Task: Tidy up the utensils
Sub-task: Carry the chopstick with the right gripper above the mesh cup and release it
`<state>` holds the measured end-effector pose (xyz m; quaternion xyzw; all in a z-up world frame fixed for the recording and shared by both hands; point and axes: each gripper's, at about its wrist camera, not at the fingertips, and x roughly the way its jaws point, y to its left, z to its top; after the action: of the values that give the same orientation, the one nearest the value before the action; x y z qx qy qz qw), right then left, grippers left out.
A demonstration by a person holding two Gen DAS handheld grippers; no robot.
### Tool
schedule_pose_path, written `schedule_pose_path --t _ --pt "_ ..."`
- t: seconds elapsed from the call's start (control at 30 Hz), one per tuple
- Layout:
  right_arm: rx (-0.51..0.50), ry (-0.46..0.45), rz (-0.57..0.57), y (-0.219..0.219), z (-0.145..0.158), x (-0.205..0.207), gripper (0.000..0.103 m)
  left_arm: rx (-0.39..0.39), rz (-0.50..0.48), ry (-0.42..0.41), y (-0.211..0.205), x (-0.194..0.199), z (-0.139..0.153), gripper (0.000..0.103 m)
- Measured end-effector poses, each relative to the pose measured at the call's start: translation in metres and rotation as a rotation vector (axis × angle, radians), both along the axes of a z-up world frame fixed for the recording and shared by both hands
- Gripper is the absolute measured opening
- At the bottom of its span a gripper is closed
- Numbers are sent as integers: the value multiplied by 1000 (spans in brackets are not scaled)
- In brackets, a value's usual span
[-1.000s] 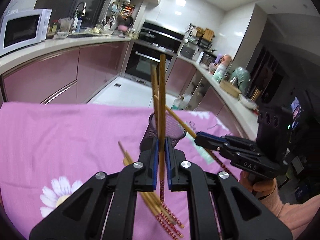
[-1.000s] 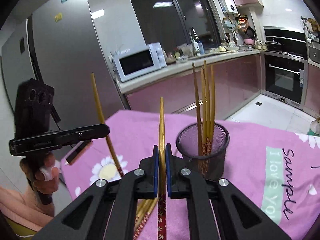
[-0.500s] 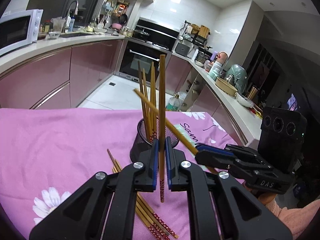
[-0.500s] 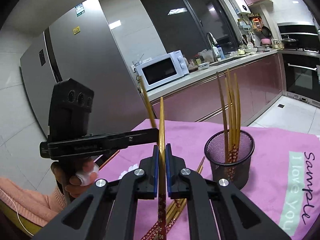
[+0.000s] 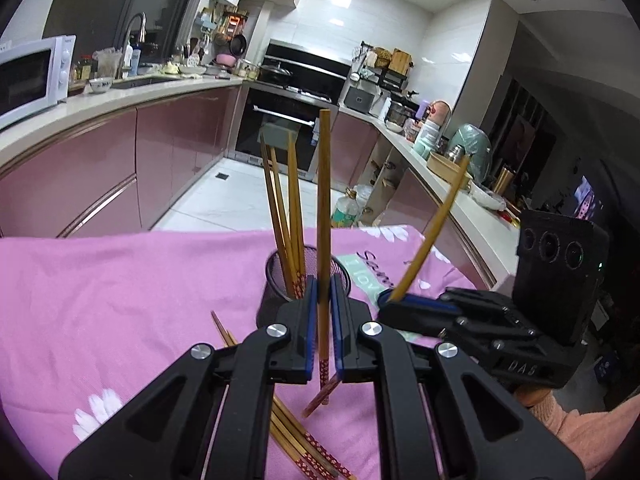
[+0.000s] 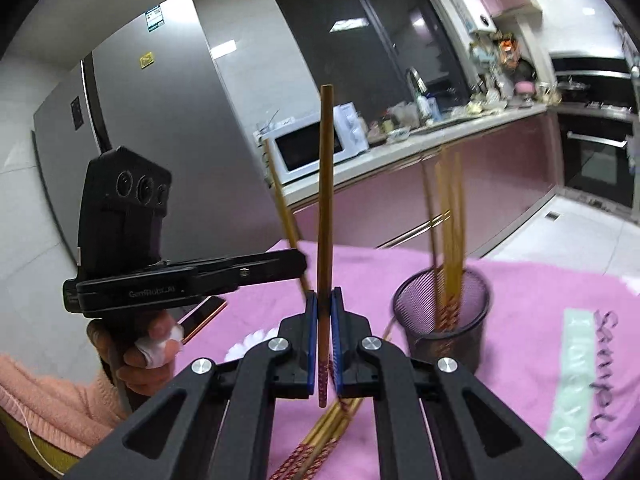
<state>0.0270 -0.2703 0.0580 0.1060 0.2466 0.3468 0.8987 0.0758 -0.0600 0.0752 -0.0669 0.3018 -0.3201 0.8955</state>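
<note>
My left gripper (image 5: 323, 300) is shut on an upright bamboo chopstick (image 5: 323, 208), just in front of the black mesh holder (image 5: 276, 272), which has several chopsticks (image 5: 284, 208) standing in it. My right gripper (image 6: 324, 312) is shut on another upright chopstick (image 6: 325, 200); it also shows in the left wrist view (image 5: 390, 300), with its chopstick (image 5: 432, 232) leaning to the right of the holder. The holder (image 6: 444, 320) is to the right in the right wrist view. Loose chopsticks (image 5: 304, 444) lie on the pink cloth (image 5: 120, 300).
The left gripper body (image 6: 192, 280) and the hand holding it (image 6: 148, 352) are at the left of the right wrist view. Kitchen counters, a microwave (image 6: 308, 148) and an oven (image 5: 288, 128) lie beyond the table edge. A fridge (image 6: 160, 140) stands behind.
Both grippers have risen and drawn back from the holder with their chopsticks. The right gripper's chopstick has swung from leaning left across the holder to leaning right.
</note>
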Motion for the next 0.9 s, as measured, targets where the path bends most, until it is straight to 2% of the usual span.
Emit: schedule_pose_path --t 0.3,0.47,0.6,0.9 --pt "-44 -81 -122 -27 36 16 5 -28 23 -118 4 9 53 7" --pt "-93 -95 -175 -30 38 33 5 -7 36 -153 -6 19 68 7" --pt "-130 -62 -192 -29 28 48 5 32 52 -140 -18 36 62 7" --pt "-214 57 -187 -18 2 76 5 129 29 11 -41 80 7 7"
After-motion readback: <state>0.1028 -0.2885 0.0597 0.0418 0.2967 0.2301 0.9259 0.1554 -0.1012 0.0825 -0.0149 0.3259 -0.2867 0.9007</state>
